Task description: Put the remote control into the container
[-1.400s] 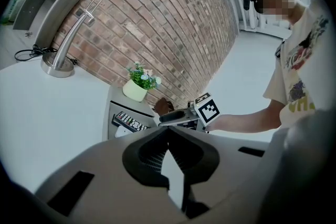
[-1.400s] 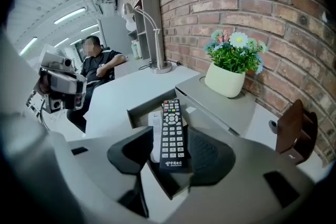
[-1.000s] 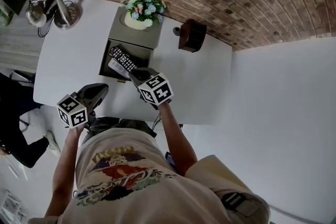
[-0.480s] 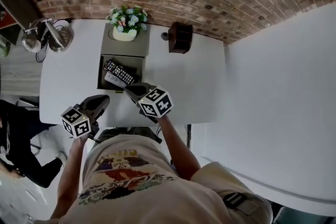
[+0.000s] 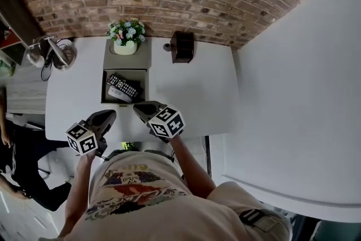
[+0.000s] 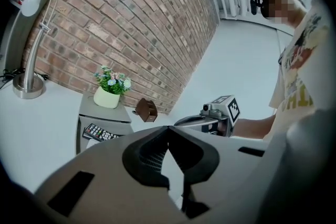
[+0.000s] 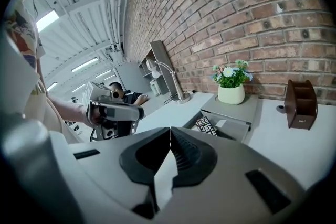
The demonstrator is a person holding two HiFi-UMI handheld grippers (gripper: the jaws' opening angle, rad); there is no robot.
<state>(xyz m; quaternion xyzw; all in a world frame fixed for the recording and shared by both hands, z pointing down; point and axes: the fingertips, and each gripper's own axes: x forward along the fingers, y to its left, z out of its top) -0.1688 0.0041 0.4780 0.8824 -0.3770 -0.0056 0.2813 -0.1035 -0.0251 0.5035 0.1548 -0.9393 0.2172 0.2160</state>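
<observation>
Plainly, both pairs of jaws are closed on nothing. In the left gripper view the left gripper (image 6: pixel 168 128) has its ribbed pads meeting at the tip with only bare tabletop (image 5: pixel 192 93) beyond. The right gripper (image 7: pixel 169 129) looks the same in its own view. In the head view both grippers hover over the near edge of the tabletop, apart from each other and well short of the container (image 5: pixel 139 60).

The remote control (image 5: pixel 123 86) lies inside the container's open front compartment, slanted across it with its buttons up. It seems a light, rigid plastic bar with a smooth casing that could slip under a loose pinch. The surest hold is probably across its narrow width near the middle, pads on the long side edges rather than on the buttons. Lying low between the walls, it leaves little room for jaws coming in from the side, so it is likely best reached from above.

Just beside it in the same compartment lies a paler flat thing (image 5: pixel 119 95), possibly a second remote; I cannot tell whether the two touch. On the container's closed grey top stands a flowerpot (image 5: pixel 126 47). Beside the container, by the brick wall, are a brown wooden holder (image 5: pixel 181 46) and, further left, a desk lamp (image 5: pixel 56 52).
</observation>
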